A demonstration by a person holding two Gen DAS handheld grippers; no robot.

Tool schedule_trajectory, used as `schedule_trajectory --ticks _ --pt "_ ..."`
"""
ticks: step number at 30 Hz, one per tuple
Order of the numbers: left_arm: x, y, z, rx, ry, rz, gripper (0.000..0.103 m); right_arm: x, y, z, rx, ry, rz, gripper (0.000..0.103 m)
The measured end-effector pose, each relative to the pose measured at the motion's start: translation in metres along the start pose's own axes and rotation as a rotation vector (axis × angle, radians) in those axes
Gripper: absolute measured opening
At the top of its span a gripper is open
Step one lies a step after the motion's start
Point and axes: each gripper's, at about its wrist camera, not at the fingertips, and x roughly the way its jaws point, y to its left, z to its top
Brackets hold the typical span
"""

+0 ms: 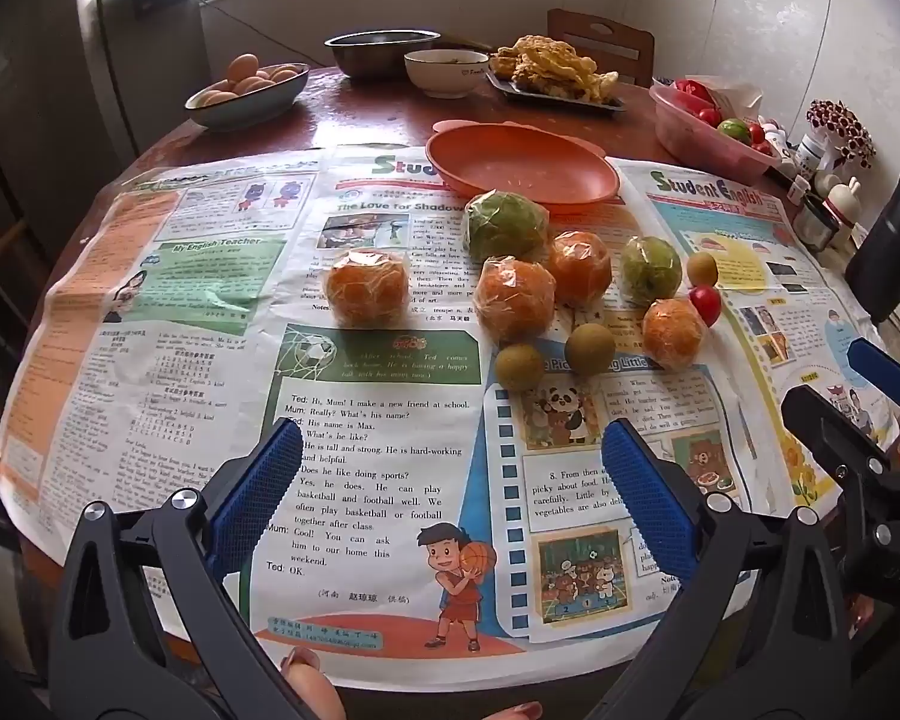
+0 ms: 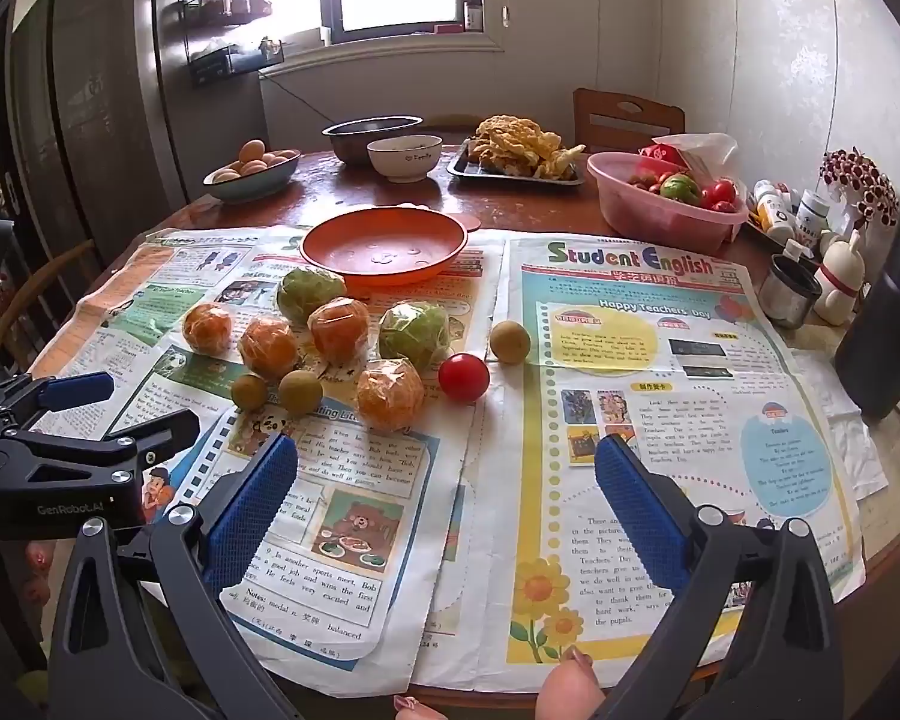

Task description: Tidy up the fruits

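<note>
Both the left tongs (image 1: 450,498) and right tongs (image 2: 447,501) gape wide, holding nothing, over newspaper (image 2: 630,420) headed "Student English". The wrapped fruits (image 2: 390,394) cluster on it mid-table, just before the orange bowl (image 2: 384,246). The left tool reads "GenRobot.AI".

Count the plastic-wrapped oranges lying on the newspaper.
4: far-left one, two in the middle, and the nearest beside the red tomato. None seems hidden.

orange bowl (image 2: 384,246), red tomato (image 2: 463,377)
</note>
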Motion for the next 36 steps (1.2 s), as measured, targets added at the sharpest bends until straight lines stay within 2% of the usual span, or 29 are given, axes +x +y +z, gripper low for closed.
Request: schedule_trajectory --ticks 36 --pt "-0.0049 0.0023 0.0024 0.0 -0.027 -0.021 0.094 0.0013 -0.0022 -0.0011 0.012 0.01 0.009 0.099"
